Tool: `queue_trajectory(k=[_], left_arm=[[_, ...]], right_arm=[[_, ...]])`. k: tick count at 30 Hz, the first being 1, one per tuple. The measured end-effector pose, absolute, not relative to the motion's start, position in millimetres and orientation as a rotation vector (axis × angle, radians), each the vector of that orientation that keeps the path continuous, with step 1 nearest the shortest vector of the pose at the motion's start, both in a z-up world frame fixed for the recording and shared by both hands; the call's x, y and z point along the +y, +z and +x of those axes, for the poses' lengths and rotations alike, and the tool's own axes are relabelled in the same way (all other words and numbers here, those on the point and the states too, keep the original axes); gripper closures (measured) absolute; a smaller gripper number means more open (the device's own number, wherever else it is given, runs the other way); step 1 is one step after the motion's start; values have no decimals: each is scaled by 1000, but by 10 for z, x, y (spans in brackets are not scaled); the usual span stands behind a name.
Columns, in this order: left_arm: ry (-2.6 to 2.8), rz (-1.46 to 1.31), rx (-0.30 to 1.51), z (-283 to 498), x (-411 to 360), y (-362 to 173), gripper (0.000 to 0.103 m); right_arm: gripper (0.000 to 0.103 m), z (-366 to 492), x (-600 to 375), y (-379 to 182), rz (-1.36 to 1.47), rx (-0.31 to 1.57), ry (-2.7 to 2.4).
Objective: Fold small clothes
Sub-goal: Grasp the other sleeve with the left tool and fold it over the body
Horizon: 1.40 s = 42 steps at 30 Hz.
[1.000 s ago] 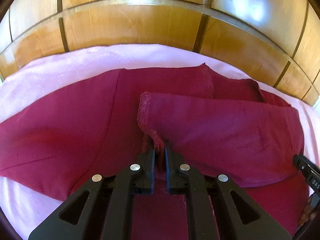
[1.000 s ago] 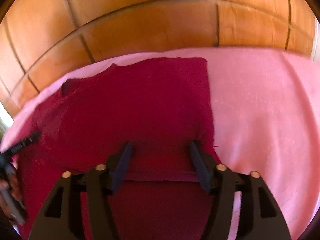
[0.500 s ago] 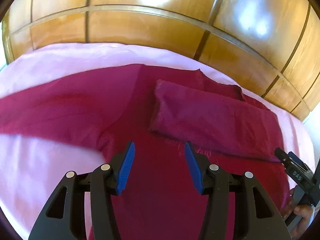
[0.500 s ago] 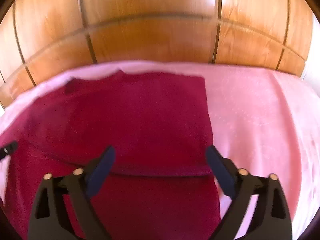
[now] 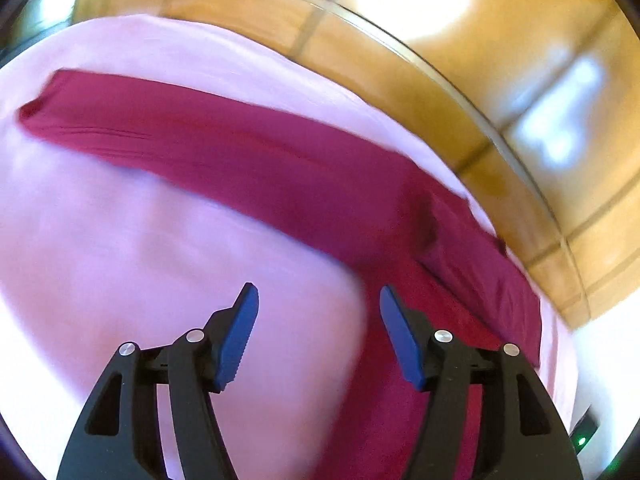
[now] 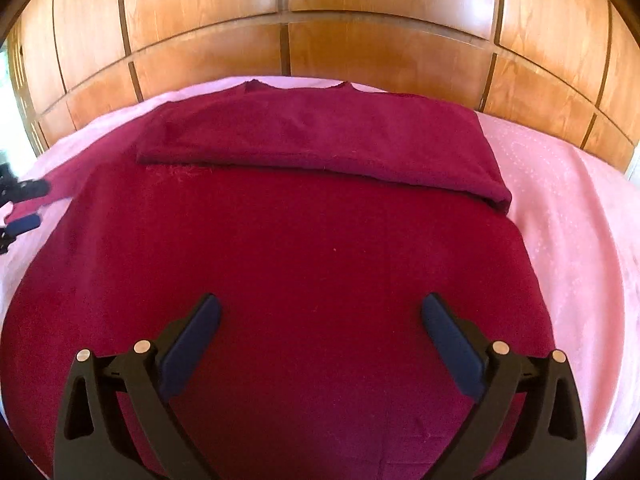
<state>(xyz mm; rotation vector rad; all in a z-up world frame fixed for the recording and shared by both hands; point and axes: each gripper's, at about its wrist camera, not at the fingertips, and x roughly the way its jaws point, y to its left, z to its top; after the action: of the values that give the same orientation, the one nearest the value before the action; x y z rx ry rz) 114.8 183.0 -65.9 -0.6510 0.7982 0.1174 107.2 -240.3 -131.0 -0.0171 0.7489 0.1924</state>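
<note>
Left wrist view: glossy wooden panels (image 5: 500,92) fill the picture from twelve to three o'clock, behind a pink sheet (image 5: 132,264) that covers the rest. The frame is blurred. The left gripper (image 5: 318,300) hangs over bare sheet with nothing between its blue pads – its jaws have just been opening and stand well apart. The dark red top (image 5: 280,176) lies on the sheet, one long sleeve stretched flat toward ten o'clock, the body toward four o'clock.

Right wrist view: the same panels (image 6: 360,40) run along twelve o'clock, pink sheet (image 6: 572,220) at three o'clock. The right gripper (image 6: 320,312) has also just been opening and now gapes wide, empty, above the top's (image 6: 300,248) body. A sleeve lies folded across the chest – a flat band below the neckline. At nine o'clock the left gripper's (image 6: 22,204) tips sit beside the outstretched sleeve.
</note>
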Motion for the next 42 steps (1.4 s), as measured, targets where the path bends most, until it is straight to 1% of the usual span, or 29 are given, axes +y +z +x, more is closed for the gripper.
queue_trajectory(k=[11, 12, 13, 14, 19, 21, 23, 26, 29, 32, 35, 39, 42], left_arm=[[440, -892, 698, 849, 3287, -698, 41], [453, -922, 699, 844, 3386, -725, 42], [491, -963, 698, 829, 3512, -767, 49], [526, -985, 698, 818, 3616, -797, 53], [635, -1050, 644, 834, 3972, -910, 53], [647, -1027, 656, 911, 4038, -924, 63], [665, -964, 698, 1018, 4053, -935, 96], [620, -876, 677, 1130, 3957, -787, 96], [496, -746, 629, 1273, 3566, -459, 96], [348, -617, 588, 1390, 2962, -140, 96], [182, -521, 571, 1497, 2242, 68, 96], [-11, -454, 608, 1632, 1412, 107, 96], [-102, -368, 677, 1790, 769, -68, 95]], right_arm=[[2, 1071, -2407, -1336, -10, 734, 197], [2, 1065, -2416, -1336, -9, 732, 198], [2, 1066, -2419, -1338, -8, 731, 199], [2, 1064, -2420, -1339, -8, 731, 200], [2, 1065, -2439, -1340, -6, 731, 205], [2, 1064, -2439, -1340, -5, 731, 205], [2, 1066, -2438, -1341, -5, 731, 205], [2, 1067, -2441, -1344, -2, 733, 207], [2, 1070, -2437, -1344, -7, 735, 206], [2, 1071, -2442, -1342, -7, 734, 208], [2, 1072, -2441, -1342, -4, 734, 209], [2, 1075, -2446, -1341, 2, 733, 212], [2, 1074, -2450, -1341, 7, 731, 214]])
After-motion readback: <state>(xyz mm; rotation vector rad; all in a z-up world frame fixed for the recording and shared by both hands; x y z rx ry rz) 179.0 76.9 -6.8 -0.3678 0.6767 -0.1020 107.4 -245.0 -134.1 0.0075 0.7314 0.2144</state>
